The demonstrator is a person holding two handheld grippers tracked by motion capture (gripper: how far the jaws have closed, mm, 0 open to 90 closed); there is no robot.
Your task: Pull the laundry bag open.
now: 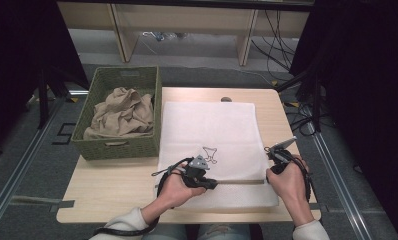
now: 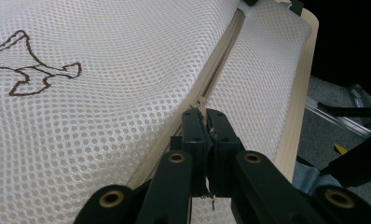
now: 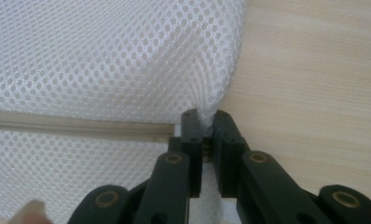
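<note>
A: Well, where to find the mesh bag (image 1: 209, 130) now?

B: Flat on the worktop (image 1: 112, 190), over its middle and right part, reaching almost to the near edge. Along the bag's near side, a zipper (image 1: 239, 182), parallel to that near edge.

A: And the left gripper (image 2: 203, 116)?

B: Closed nearly all the way, pinching the zipper pull (image 2: 202, 103) between the two pads. Placed about the middle of the near edge.

A: The right gripper (image 3: 204, 119)?

B: Closed as well, nipping a small fold of mesh at the bag's right end, just at the zipper's end, close to the worktop's right edge.

A: So, from the left gripper, which way to the rest of the zipper?

B: Straight ahead of its jaws, toward the right gripper. Both on one line, the zipper's long axis.

A: Meaning for the next move?

B: Probably to draw the pull along this same line, with the right end kept still and the tape tight. Better not to drag sideways or upward: risk of buckled mesh and a stuck slider.

A: Zipper open or shut?

B: Between the two grippers, apparently shut. Behind the left gripper, impossible to tell.

A: Anything in the way?

B: No. Only a woven basket (image 1: 117, 147) with beige cloth (image 1: 122, 112) at the far left corner, well apart.
</note>
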